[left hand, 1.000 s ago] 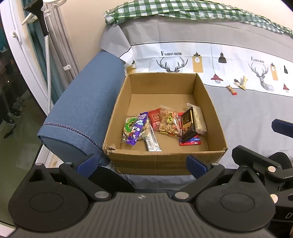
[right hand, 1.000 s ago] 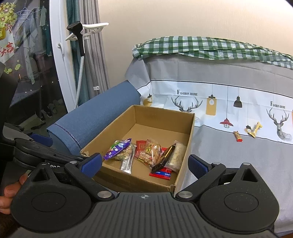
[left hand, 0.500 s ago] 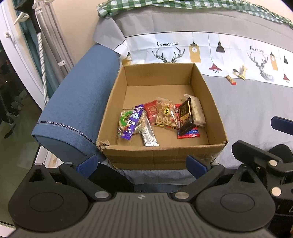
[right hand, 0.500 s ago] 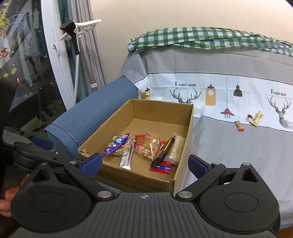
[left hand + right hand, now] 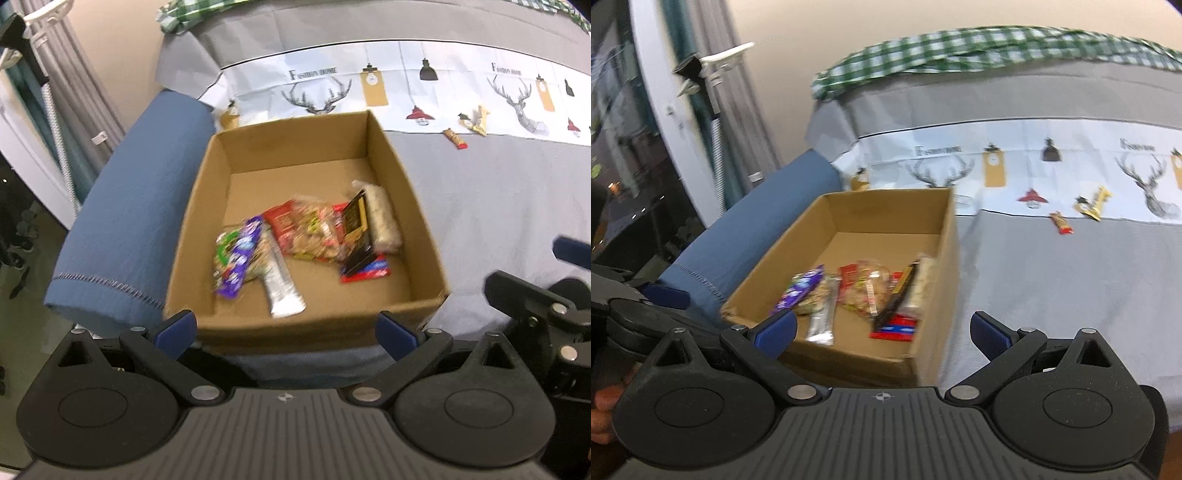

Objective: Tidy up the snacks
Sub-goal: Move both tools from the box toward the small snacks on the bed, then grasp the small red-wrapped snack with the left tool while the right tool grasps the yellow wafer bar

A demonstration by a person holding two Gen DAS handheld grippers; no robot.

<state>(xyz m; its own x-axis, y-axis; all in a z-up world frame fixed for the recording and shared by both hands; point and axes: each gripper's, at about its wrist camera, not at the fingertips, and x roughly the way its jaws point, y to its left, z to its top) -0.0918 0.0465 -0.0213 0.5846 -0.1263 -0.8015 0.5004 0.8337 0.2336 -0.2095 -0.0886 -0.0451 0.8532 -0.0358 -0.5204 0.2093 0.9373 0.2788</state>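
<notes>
Both your grippers wide open, nothing held

Snacks (image 5: 314, 240) sit in the cardboard box (image 5: 295, 147)'s near half; only your right cam shows your hand (image 5: 602, 417) (left edge), two loose bars (image 5: 1062, 223) far right.

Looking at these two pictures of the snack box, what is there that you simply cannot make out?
- Snack labels in the cardboard box: motion blur in both views.
- The two small snacks on the sofa cover: too small to identify.
- Box's near outer wall: hidden by the left gripper in its own view.
- Hand: cut off by the right view's left edge.
</notes>
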